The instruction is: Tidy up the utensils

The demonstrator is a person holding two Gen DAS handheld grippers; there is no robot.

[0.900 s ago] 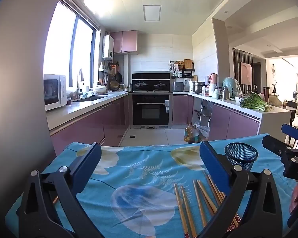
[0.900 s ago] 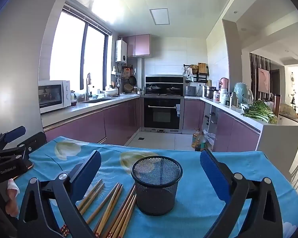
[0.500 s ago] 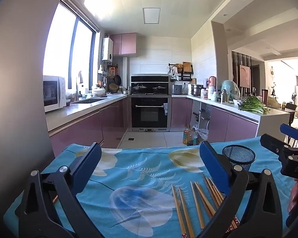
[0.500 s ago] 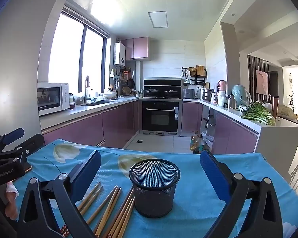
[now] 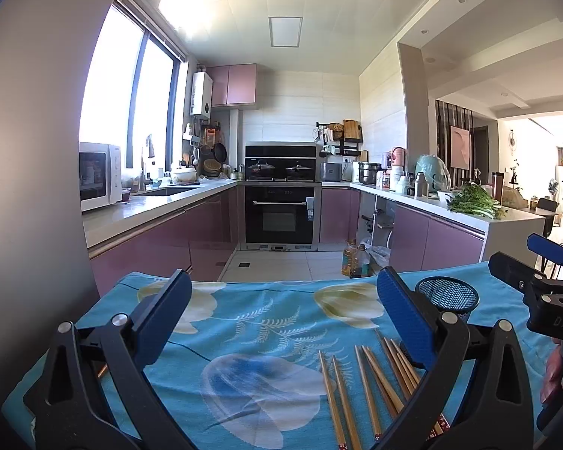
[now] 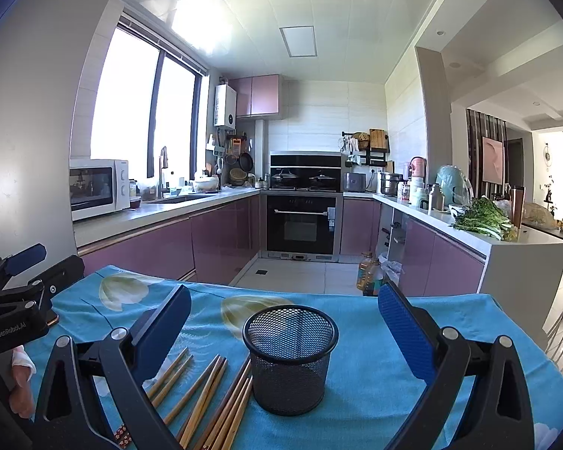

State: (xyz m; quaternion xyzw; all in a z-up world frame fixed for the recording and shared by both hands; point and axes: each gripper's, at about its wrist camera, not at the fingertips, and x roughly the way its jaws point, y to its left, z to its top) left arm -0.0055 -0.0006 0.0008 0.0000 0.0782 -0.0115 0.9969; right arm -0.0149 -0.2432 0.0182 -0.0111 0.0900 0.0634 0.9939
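Left tool (image 5: 281, 318) agape, chopsticks (image 5: 371, 386) beside cup (image 6: 291, 360)

A table (image 6: 375, 337) covered by a cloth stands in front of a kitchen. In the right wrist view, a mesh cup (image 6: 291, 360) stands upright on the cloth at centre. Loose chopsticks (image 6: 206, 393) lie flat on the cloth at its 8 o'clock, the nearest ones just beside its base (contact cannot be told). Beyond the table, an oven (image 6: 302, 225) sits at 12 o'clock, a microwave (image 6: 97, 187) on the counter at 10 o'clock, leafy greens (image 6: 484, 219) on the counter at 2 o'clock. In the left wrist view, the cup is at 3 o'clock, chopsticks nearer the camera.
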